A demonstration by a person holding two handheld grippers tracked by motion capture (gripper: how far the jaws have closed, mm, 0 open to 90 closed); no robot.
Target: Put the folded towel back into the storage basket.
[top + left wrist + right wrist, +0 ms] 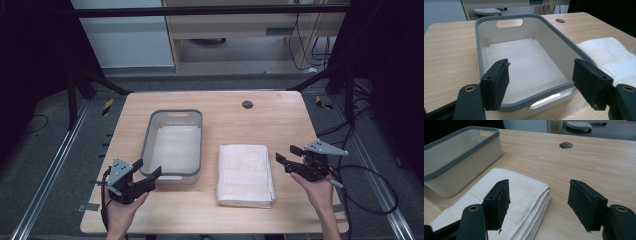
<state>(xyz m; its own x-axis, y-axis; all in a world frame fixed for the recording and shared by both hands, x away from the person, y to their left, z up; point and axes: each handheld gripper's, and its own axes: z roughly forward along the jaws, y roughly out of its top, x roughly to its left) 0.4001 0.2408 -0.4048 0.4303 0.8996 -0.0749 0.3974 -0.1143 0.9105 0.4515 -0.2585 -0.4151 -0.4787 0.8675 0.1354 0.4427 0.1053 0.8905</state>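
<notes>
An empty cream bin with a grey rim (172, 113) stands left of centre on the wooden table. A folded white towel (244, 172) lies flat to its right. My left gripper (148, 167) hovers at the bin's near left corner, open, with nothing between its pads. In the left gripper view the jaws (541, 66) straddle the bin's near rim (554, 27) without touching it, and the towel (610, 53) lies off to the right. My right gripper (285, 153) sits just right of the towel, open and empty. In the right gripper view it (539, 183) looks over the towel's edge (521, 187) toward the bin (461, 152).
A round cable hole (247, 104) sits in the table near its far edge. Bare wood (280, 125) stretches behind the towel and along the front edge. Cables trail from both grippers off the table's sides, and metal rails run along the floor.
</notes>
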